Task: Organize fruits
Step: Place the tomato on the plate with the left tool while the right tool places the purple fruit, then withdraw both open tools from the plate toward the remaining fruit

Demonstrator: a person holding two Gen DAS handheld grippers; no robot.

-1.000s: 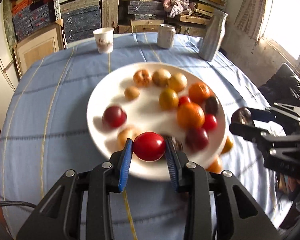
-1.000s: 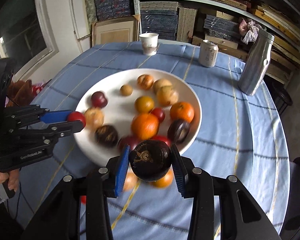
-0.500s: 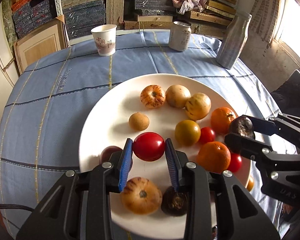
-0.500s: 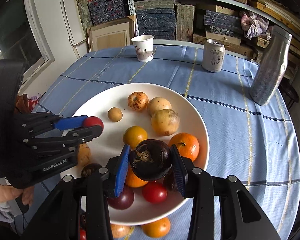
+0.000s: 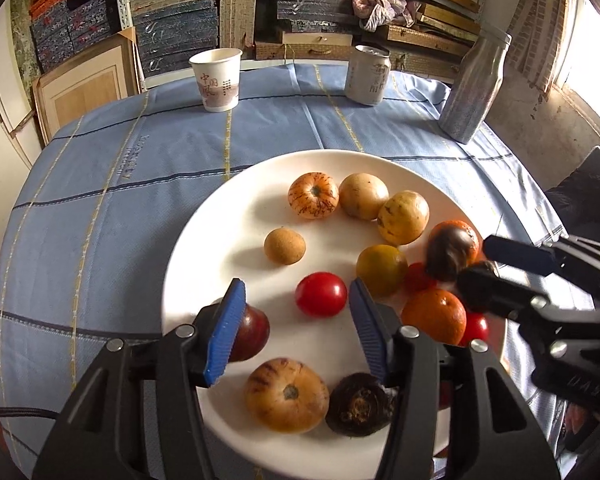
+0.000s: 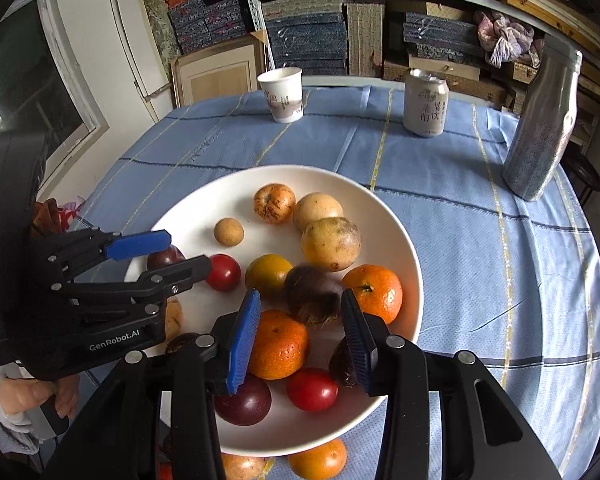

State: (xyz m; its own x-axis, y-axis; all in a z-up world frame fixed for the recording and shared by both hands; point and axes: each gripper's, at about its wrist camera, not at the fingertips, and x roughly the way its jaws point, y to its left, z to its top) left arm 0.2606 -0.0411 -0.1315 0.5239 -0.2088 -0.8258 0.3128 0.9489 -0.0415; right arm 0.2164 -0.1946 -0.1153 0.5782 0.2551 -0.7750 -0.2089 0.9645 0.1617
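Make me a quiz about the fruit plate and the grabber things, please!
1. True or false: the left gripper is squeezing the red tomato.
2. What stands between the paper cup and the tall bottle? A) a can B) a spoon C) a banana
3. What colour are the left gripper's pads?
Key: 1 false: its jaws have just been opening, and the tomato lies free on the plate between them. 2 A. 3 blue.
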